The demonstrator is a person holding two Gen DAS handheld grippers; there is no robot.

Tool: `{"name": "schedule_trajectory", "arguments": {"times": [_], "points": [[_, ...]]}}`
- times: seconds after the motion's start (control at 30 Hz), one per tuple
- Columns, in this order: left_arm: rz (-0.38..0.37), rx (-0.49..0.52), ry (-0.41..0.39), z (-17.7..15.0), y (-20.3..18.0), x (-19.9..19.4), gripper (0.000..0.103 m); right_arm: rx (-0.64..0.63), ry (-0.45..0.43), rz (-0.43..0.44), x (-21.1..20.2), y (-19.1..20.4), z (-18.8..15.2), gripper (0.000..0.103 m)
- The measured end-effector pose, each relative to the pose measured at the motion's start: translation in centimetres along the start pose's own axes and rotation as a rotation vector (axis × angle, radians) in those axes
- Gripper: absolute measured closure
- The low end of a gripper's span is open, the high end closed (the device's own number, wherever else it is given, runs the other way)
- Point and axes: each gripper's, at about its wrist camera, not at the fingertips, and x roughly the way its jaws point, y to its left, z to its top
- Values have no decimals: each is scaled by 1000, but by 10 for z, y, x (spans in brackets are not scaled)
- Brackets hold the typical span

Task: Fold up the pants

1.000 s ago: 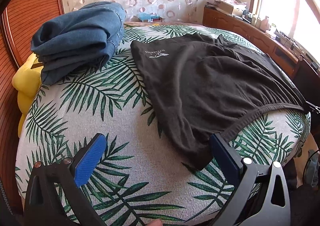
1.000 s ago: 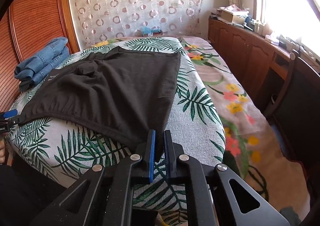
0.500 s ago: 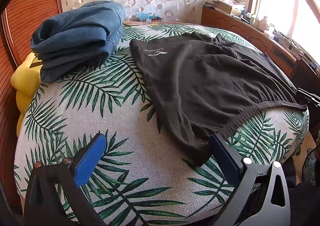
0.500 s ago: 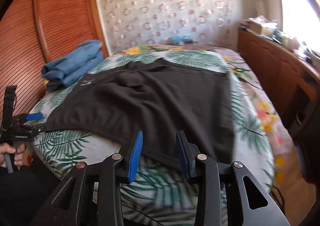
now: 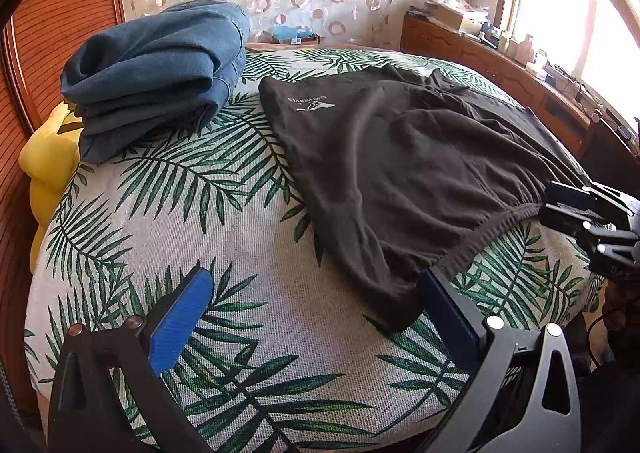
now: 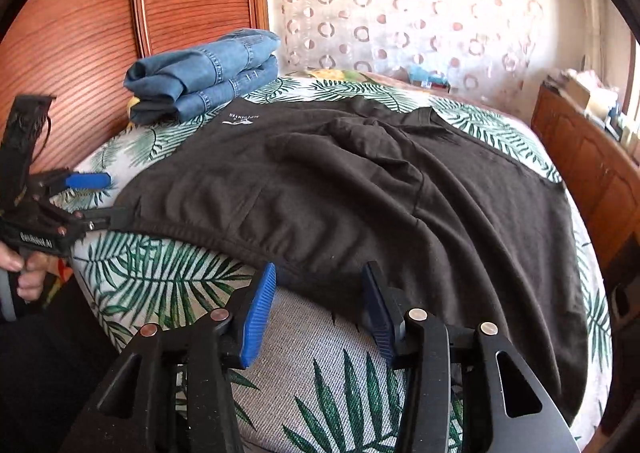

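1. Pants (image 6: 340, 189), dark and with a small white logo near one hem, lie spread flat across the palm-leaf bedspread (image 5: 240, 237), waistband toward the near edge of the bed.
2. Between the fingers of the right gripper (image 6: 320, 305) there is now a clear gap; a second ago they were pinched on the right waistband corner, and they have just been opening. The blue pads stand either side of the waistband's lower edge, nothing pressed between them, so the cloth has been let go.
3. That gripper has also slid in along the waistband from the bed's corner toward its middle. My guess is the spreading step is finished and a new grip is being sought for the first fold.
4. Wide apart are the fingers of the left gripper (image 5: 316, 317), holding nothing; its inner pad is just beside the left waistband corner.
5. Outward from there: the pants' right side reaches close to the bed's right edge, so there is little spare room that way.
6. To the left lies open bedspread, enough, I judge, to fold one leg across.
7. Folded jeans (image 5: 160, 69) sit stacked at the far left by the wooden headboard (image 6: 80, 33), just beside the logo hem, limiting room there.
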Motion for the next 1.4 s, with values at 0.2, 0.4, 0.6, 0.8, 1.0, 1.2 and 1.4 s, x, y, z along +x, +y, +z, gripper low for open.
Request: {"name": "schedule_trajectory", "arguments": {"times": [0.2, 0.4, 0.6, 0.8, 1.0, 1.2, 1.4], "points": [[1, -1, 0, 0, 0, 0, 0, -26, 3, -33, -3, 11, 5, 82], [0, -2, 2, 1, 1, 1, 0, 7, 11, 4, 3, -11, 22, 98], [-2, -9, 2, 1, 3, 0, 0, 30, 11, 42, -12, -11, 21, 99], [-42, -35, 0, 2, 7, -2, 8, 54, 3, 38, -24, -18, 22, 99], [-87, -45, -18, 2, 8, -7, 29, 119, -13, 32, -24, -32, 20, 87], [-79, -29, -21, 2, 2, -8, 45, 186, -37, -22, -35, -52, 11, 64], [-91, -12, -16, 1, -2, -10, 55, 262, -42, -116, -45, -86, 1, 62]]}}
